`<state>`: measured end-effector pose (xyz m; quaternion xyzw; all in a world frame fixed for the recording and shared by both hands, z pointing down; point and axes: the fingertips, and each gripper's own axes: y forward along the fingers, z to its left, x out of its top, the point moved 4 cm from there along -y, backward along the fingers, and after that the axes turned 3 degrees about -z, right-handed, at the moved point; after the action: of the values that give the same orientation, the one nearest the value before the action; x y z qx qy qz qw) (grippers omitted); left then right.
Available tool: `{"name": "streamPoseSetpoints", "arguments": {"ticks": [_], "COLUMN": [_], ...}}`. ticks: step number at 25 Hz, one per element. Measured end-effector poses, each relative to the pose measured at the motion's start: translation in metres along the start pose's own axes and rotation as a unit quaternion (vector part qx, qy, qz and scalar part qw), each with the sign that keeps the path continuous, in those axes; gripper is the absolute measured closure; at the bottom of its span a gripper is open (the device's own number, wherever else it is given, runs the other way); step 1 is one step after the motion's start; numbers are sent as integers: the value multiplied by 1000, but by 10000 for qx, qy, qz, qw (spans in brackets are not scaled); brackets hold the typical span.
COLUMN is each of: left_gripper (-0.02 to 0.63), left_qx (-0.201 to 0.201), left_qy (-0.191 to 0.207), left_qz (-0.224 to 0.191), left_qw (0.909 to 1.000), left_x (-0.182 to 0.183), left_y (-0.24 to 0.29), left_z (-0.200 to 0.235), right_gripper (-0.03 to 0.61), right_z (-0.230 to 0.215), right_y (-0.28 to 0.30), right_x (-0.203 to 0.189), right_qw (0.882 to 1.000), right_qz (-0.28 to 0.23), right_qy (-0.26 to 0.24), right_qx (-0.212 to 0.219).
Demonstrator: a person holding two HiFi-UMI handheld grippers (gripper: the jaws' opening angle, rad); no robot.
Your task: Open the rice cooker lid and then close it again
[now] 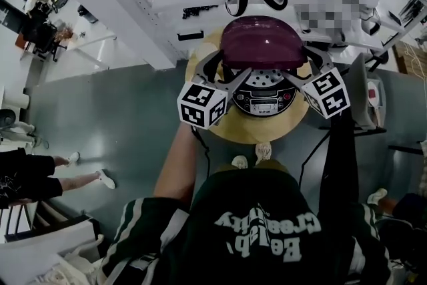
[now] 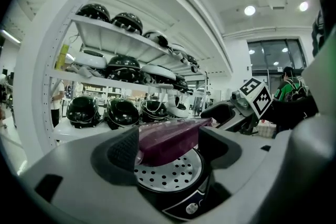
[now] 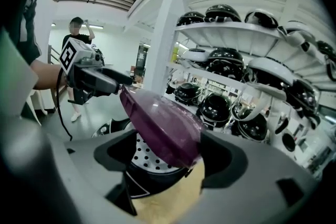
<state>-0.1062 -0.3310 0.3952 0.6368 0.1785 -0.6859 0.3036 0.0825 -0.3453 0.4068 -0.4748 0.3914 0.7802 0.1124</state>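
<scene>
Standing half raised over the black rice cooker (image 1: 264, 95) at the centre of the round tan tabletop (image 1: 245, 131), the purple domed lid (image 1: 263, 42) is clasped by the left gripper (image 1: 233, 67) and straddled by the wide-open right gripper (image 1: 303, 69); closing is judged unfinished.

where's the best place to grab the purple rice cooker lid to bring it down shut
Take the lid by its front rim, from the near side and above. It stands part raised over the cooker, apparently hinged at the far side, so the front edge likely gives most leverage; the domed top offers jaws little to clamp.
</scene>
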Motion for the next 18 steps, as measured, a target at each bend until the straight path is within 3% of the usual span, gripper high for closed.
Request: {"name": "streamPoseSetpoints", "arguments": {"ticks": [18], "left_gripper": [268], "left_qx": [-305], "left_qy": [-107], "left_qz": [386], "left_qw": [9987], "left_x": [-48], "left_y": [0], "left_z": [-23], "right_gripper": [173], "right_z": [32], "right_y": [3], "right_x": [-37], "right_qw": [9975], "right_qz": [41], "right_qy": [606], "right_qx": [358]}}
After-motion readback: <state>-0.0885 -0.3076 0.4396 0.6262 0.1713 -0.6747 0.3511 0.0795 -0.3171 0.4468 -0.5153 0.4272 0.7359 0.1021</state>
